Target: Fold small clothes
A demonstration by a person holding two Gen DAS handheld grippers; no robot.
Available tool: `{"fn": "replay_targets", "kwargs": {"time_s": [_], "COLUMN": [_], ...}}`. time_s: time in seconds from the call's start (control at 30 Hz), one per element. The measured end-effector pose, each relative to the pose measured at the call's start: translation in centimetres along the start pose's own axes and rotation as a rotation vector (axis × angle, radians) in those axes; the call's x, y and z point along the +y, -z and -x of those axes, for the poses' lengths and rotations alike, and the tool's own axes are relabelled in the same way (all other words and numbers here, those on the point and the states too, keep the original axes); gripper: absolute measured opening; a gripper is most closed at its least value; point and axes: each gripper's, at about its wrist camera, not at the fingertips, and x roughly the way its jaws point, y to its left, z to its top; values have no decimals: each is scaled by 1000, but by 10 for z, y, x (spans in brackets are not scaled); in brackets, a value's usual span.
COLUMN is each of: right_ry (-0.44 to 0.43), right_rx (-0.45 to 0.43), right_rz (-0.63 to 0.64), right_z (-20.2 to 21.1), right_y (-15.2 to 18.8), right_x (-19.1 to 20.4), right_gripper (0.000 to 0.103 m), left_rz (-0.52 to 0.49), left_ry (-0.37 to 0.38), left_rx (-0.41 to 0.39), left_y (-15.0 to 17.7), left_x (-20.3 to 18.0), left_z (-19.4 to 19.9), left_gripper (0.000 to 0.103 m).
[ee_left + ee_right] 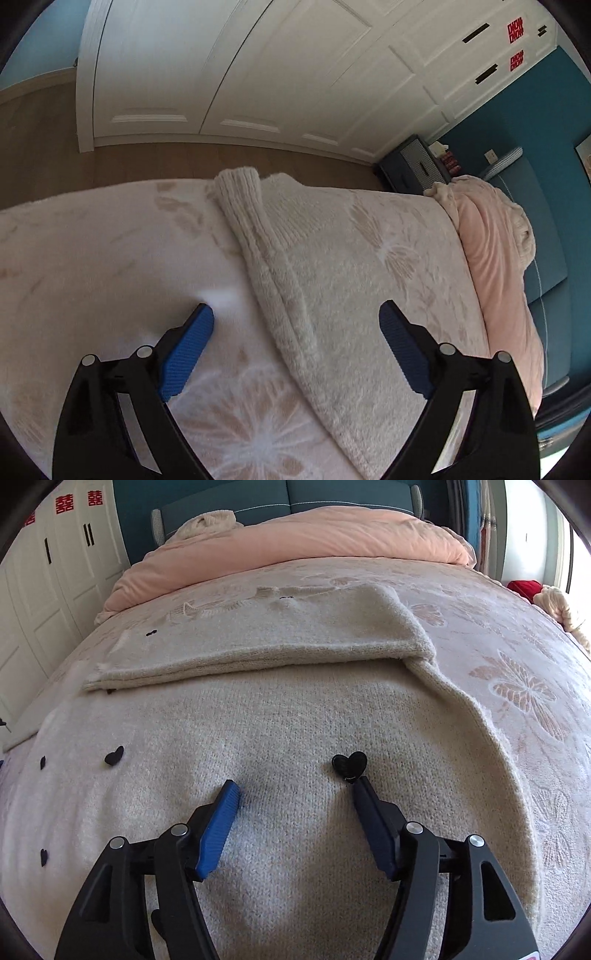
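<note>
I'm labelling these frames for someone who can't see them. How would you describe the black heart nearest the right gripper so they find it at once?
Start at the bed, then the cream sweater spread across it. The heart sits on the sweater just ahead of the right gripper, touching its darker finger tip. It looks largest of the black hearts; the others lie far off left.

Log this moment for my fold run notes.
left tongs open over sleeve | right tongs open on sweater | nothing gripped
</note>
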Motion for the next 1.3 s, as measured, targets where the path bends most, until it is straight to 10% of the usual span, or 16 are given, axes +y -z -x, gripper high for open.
{"fn": "replay_targets", "kwargs": {"time_s": [0.03,0.1,0.3,0.5,0.57,0.67,0.77,1.0,1.3], "right_ry": [4,2,-22,-55,-71,-113,-159,-269,-311], "right_rx": [-2,-4,-16,-17,-16,-9,4,-59,219], "right_rz": [4,3,-14,-31,-36,-37,-46,-130,-419], "right_z": [-1,-1,-2,-3,-3,-3,-4,8,-128], "right_y": [0,1,3,2,1,0,-3,-81,-179], "right_x": [1,1,-2,-6,-7,-7,-9,2,37], "right_gripper": [65,65,66,68,70,77,84,84,87], "left_rz": [-28,-99,-330,-636,-714,-778,-752,-476,-25], "left_ry": [-24,-27,201,536,571,537,468,369,352], "left_rx": [0,58,-48,62,155,275,376,368,462], "left_y": [1,4,39,193,262,347,390,309,235], "left_x": [-10,-31,-146,-280,-299,-288,-251,-170,-132], "left_z": [-3,-14,60,141,143,133,118,89,24], "left_gripper": [82,8,10,14,22,60,61,61,56]}}
